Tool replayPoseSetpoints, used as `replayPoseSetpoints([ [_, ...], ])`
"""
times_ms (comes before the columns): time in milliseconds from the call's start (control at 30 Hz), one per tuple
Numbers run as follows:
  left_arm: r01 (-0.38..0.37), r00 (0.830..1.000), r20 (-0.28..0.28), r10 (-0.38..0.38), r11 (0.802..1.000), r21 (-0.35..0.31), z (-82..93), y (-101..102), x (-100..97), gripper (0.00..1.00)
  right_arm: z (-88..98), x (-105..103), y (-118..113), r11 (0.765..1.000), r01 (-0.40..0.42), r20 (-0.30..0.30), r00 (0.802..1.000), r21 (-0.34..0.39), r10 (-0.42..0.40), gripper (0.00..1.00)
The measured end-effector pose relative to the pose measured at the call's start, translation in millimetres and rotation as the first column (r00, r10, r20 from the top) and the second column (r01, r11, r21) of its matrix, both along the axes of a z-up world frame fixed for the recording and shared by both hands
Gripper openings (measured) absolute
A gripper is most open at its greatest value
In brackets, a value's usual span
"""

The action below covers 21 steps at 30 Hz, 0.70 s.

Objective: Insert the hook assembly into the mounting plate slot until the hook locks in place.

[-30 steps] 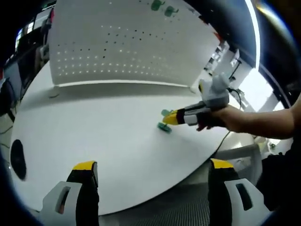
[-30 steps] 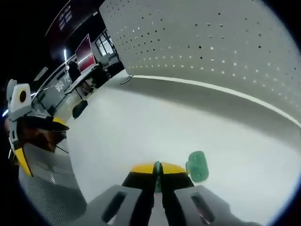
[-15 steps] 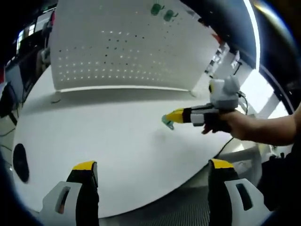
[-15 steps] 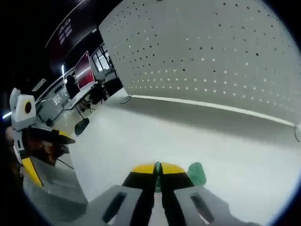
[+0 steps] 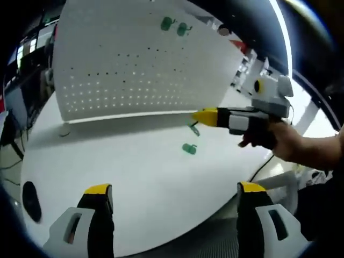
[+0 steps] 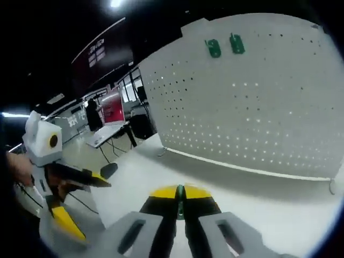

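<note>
Left gripper view: own jaws spread wide over the white table (image 5: 134, 177); right gripper (image 5: 200, 116) holds a green hook (image 5: 193, 129) hanging down, above another green piece (image 5: 188, 149) lying flat. Right gripper view: jaws clenched on a green sliver (image 6: 180, 201); two green hooks (image 6: 214, 48) sit upright, high on the pegboard (image 6: 258, 107).

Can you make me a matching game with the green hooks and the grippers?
Things:
1. left gripper
2. right gripper
3. loose green hook
4. two green hooks

States:
A. high up on the white pegboard
B. lying on the white table
C. open, holding nothing
D. shut on a green hook

Pairs: 1-C, 2-D, 3-B, 4-A
</note>
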<state>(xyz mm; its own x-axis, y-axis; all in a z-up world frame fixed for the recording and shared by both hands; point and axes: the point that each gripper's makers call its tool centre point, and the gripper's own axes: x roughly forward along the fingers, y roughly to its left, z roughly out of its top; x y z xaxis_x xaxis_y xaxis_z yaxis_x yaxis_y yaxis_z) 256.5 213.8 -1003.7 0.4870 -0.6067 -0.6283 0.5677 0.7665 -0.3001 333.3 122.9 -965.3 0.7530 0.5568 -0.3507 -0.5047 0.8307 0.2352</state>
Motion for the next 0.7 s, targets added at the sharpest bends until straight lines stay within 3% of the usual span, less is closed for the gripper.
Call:
replayPoseSetpoints([
  [200,-0.037,0.999,0.022,0.038,0.997,-0.060,16.1,-3,14.0,0.93,29.3,-10,11,0.997,0.004,0.025,1.000,0.081,-0.006,0.00],
  [367,-0.032,0.996,0.085,0.040,0.995,-0.093,37.9,-10,22.8,0.88,47.9,-22,18,0.989,0.014,0.030,0.999,0.150,-0.019,0.00],
  [500,-0.035,0.994,0.093,0.049,0.989,-0.144,50.1,-16,28.2,0.85,56.5,-30,25,0.983,0.014,0.039,0.999,0.183,-0.022,0.00],
  [700,-0.037,0.995,0.087,0.052,0.985,-0.168,54.6,-22,28.4,0.79,64.0,-37,36,0.975,0.008,0.044,0.999,0.221,-0.018,0.00],
])
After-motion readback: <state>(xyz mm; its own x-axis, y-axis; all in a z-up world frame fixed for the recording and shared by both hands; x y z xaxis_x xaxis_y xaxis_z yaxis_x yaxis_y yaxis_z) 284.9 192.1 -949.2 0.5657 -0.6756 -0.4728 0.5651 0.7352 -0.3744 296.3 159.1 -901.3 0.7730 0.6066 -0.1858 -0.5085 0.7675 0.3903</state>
